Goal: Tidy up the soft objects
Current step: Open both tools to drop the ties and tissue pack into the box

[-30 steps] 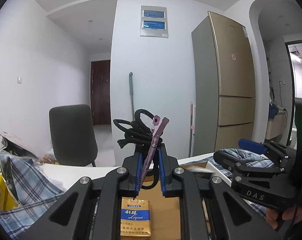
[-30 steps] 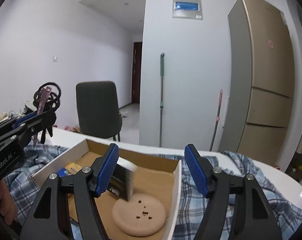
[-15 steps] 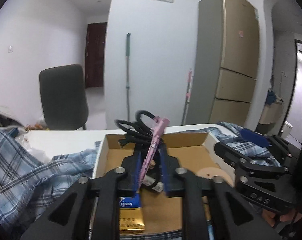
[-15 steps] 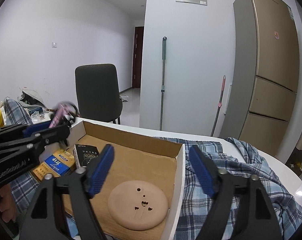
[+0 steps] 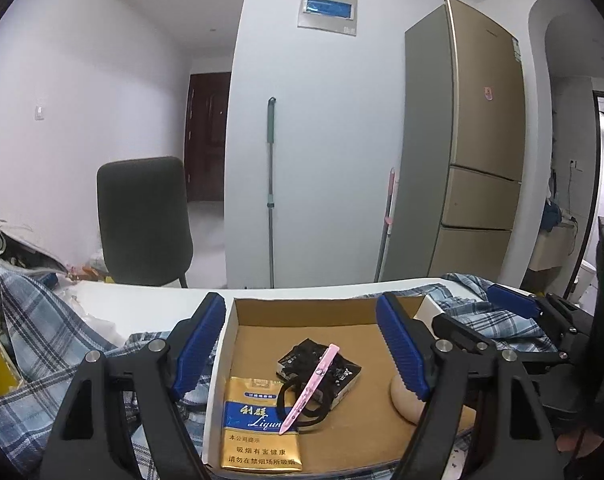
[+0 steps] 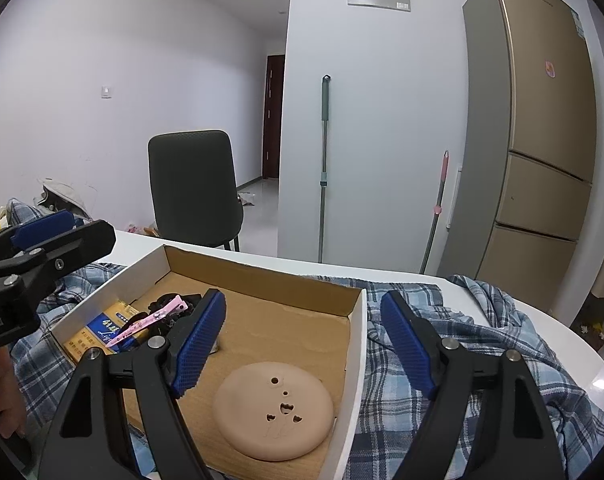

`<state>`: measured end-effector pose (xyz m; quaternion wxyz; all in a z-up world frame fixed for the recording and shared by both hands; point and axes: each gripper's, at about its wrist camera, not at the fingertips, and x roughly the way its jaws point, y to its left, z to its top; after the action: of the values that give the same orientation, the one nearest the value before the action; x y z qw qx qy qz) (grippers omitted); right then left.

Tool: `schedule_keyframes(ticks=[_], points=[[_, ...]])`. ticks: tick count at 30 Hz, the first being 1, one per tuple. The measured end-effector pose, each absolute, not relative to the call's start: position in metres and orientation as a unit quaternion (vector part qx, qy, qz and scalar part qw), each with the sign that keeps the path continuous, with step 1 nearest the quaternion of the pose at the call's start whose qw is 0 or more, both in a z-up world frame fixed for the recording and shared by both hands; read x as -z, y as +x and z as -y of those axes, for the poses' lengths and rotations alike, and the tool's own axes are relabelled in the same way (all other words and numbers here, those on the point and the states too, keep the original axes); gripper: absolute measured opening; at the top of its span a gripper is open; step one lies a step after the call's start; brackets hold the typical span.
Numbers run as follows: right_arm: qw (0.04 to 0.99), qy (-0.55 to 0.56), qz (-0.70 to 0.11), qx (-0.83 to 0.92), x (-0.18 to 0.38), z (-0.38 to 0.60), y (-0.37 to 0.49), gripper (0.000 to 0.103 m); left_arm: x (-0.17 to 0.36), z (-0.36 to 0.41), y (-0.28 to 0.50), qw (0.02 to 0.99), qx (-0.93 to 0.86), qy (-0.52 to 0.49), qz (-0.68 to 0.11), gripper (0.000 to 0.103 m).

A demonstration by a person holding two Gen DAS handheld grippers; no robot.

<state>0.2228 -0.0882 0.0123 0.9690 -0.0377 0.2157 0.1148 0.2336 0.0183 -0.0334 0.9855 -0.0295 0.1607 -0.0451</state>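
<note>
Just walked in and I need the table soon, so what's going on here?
A person is tidying small items into a cardboard box with two handheld tongs. The left tongs are open above the box, with a pink hair clip and black hair ties lying inside on a gold cigarette pack and a black pack. The right tongs are open and empty above a tan round disc. A plaid shirt remains outside the box.
</note>
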Motion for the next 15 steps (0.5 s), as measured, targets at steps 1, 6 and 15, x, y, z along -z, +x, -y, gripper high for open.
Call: schedule_keyframes(ticks=[1,6,15], points=[[0.969,-0.037,-0.216,-0.115,-0.0119,0.0888,0.2232,0.079,0.0329,-0.0175,0.2324,0.986,0.046,-0.027,-0.158,0.079],[0.969,-0.035,-0.215,-0.116,-0.0127,0.0896,0.2236,0.079,0.0319,-0.0165,0.2316,0.986,0.047,-0.025,-0.157,0.079],[0.971,-0.032,-0.209,-0.114,-0.0162,0.0926,0.2237,0.079,0.0289,-0.0219,0.2304,0.986,0.044,-0.032,-0.154,0.079]])
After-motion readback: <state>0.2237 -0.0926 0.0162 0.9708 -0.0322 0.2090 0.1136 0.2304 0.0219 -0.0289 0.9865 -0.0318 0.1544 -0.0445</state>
